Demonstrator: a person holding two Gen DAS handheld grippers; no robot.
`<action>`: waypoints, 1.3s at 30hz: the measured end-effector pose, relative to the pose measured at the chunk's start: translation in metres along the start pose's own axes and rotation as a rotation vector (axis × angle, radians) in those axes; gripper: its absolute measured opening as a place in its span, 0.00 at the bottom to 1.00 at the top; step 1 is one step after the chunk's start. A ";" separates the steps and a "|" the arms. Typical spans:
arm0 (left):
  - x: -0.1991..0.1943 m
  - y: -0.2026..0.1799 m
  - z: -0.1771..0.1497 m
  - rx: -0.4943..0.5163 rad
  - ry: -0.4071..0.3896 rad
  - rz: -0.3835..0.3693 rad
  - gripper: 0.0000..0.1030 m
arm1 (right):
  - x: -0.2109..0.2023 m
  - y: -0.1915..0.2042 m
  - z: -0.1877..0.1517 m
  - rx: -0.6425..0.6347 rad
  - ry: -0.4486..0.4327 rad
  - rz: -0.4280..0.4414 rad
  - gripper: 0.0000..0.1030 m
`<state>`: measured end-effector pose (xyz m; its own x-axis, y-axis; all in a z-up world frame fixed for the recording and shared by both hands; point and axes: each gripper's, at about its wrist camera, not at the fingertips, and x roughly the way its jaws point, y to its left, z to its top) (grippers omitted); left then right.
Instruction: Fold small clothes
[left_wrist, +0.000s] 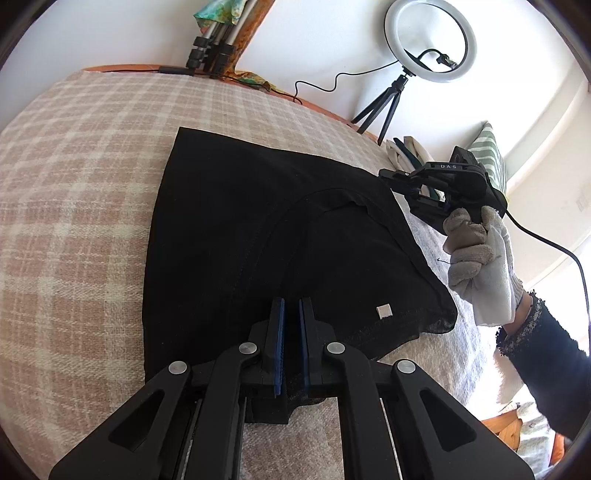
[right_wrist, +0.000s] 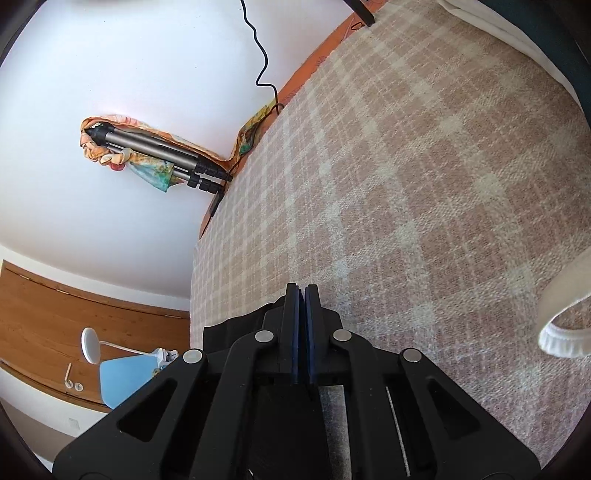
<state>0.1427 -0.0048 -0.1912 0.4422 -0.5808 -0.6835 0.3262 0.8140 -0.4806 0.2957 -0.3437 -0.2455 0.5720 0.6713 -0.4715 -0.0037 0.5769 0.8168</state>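
Observation:
A black garment (left_wrist: 266, 236) lies spread on the checked blanket (left_wrist: 74, 184), with a small white tag near its right hem. My left gripper (left_wrist: 291, 314) sits over the garment's near edge, its jaws a small gap apart with black cloth running between and under them. My right gripper (left_wrist: 397, 179), held by a gloved hand, is at the garment's far right corner. In the right wrist view the right gripper (right_wrist: 303, 295) has its pads pressed together, with a bit of black cloth (right_wrist: 236, 328) below its left side.
A ring light on a small tripod (left_wrist: 430, 44) stands at the back right. A folded tripod (left_wrist: 212, 48) leans on the wall. White clothes (left_wrist: 402, 151) and a striped cushion (left_wrist: 489, 155) lie at the right. A white garment (right_wrist: 565, 325) lies on the blanket.

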 end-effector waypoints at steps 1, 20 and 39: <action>0.000 0.000 0.000 -0.002 0.000 -0.001 0.06 | 0.001 0.000 0.000 0.007 0.020 0.013 0.11; 0.002 0.048 0.102 -0.160 -0.115 0.046 0.06 | 0.026 0.023 0.005 -0.061 0.053 -0.049 0.06; 0.017 0.074 0.093 -0.156 -0.130 0.175 0.06 | -0.012 0.013 0.006 -0.070 -0.028 -0.122 0.06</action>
<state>0.2516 0.0445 -0.1874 0.5877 -0.4195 -0.6919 0.1074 0.8880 -0.4471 0.2933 -0.3468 -0.2271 0.5944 0.5813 -0.5557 0.0104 0.6854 0.7281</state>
